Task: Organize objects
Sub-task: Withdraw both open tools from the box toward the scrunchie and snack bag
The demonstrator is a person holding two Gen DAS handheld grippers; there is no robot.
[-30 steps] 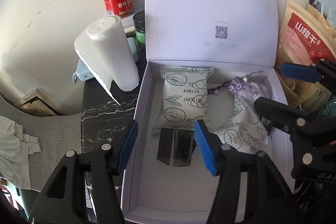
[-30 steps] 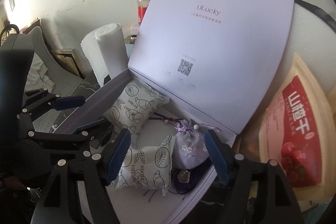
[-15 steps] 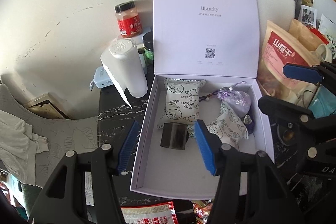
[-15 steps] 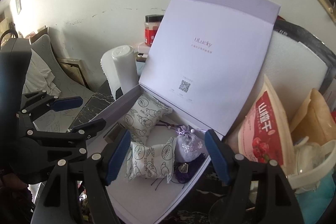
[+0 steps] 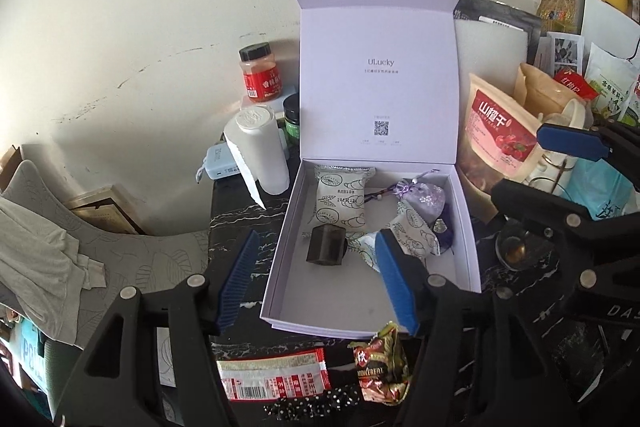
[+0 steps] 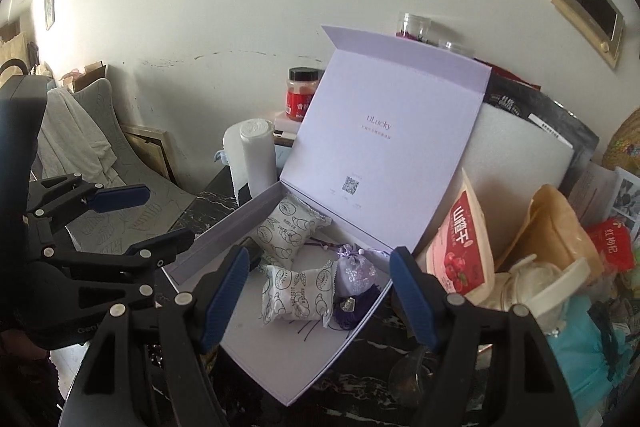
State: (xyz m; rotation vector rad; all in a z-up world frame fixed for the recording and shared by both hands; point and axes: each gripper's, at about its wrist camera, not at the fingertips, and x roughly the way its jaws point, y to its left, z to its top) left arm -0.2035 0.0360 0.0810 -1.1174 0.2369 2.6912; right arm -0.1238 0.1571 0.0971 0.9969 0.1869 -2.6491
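Observation:
An open lavender gift box [image 5: 280,267] [image 6: 304,383] lies on the dark marble table with its lid upright. Inside are two white patterned snack packets [image 5: 342,199] [image 6: 298,293], a purple sachet [image 5: 422,197] [image 6: 356,275] and a dark cube [image 5: 326,250]. My left gripper [image 5: 318,283] is open and empty, raised above the box's near edge. My right gripper [image 6: 318,297] is open and empty, above the box's right side; it shows at the right of the left wrist view [image 5: 532,167].
A white roll [image 5: 262,151], a red-labelled jar [image 5: 260,73] and a green jar [image 5: 291,123] stand left of the box. Snack bags [image 5: 496,131] crowd the right. Two snack wrappers [image 5: 276,379] [image 5: 380,363] lie in front of the box. A grey chair [image 5: 104,255] stands left.
Both grippers have pulled back and up from the box, staying open. The dark cube stays in the box. Wrappers in front of the box have come into view.

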